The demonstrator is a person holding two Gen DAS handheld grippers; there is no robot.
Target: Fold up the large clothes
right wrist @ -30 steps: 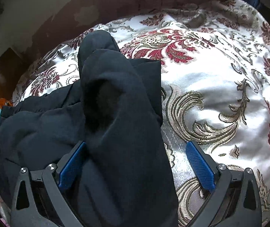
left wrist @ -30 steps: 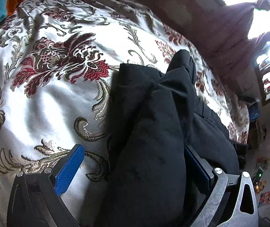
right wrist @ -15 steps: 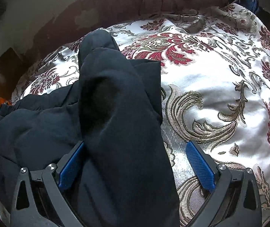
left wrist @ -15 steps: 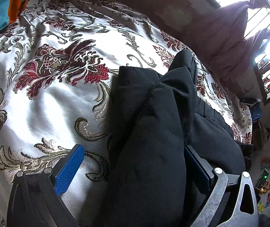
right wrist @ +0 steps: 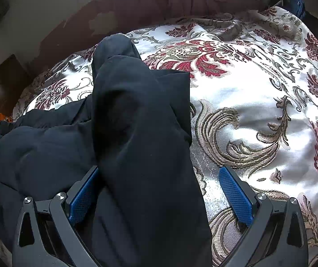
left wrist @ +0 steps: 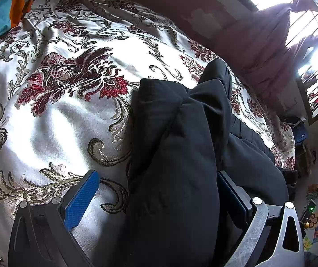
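- The left gripper (left wrist: 156, 191) fills the bottom of the left wrist view with its blue-padded jaws spread wide; a thick ridge of the black garment (left wrist: 181, 146) runs up between them.
- The cloth presses against the pad at lower right of that frame, while the pad (left wrist: 82, 200) at lower left stands apart from it, with bare bedspread (left wrist: 54, 120) showing in the gap.
- In the right wrist view the right gripper (right wrist: 159, 195) likewise sits wide open at the bottom of the frame, the black garment (right wrist: 136, 133) draped between its jaws (touching the lower-left pad, clear of the lower-right one).
- The garment lies bunched on the bedspread (right wrist: 259, 102), a white satin cover with red flowers and gold scrolls; its bulk spreads to the lower left of the right wrist view and the right of the left wrist view.
- A maroon curtain (left wrist: 270, 51) hangs at upper right of the left wrist view, beside a bright barred window (left wrist: 310, 20).
- An orange and blue cloth (left wrist: 7, 11) shows at upper left.
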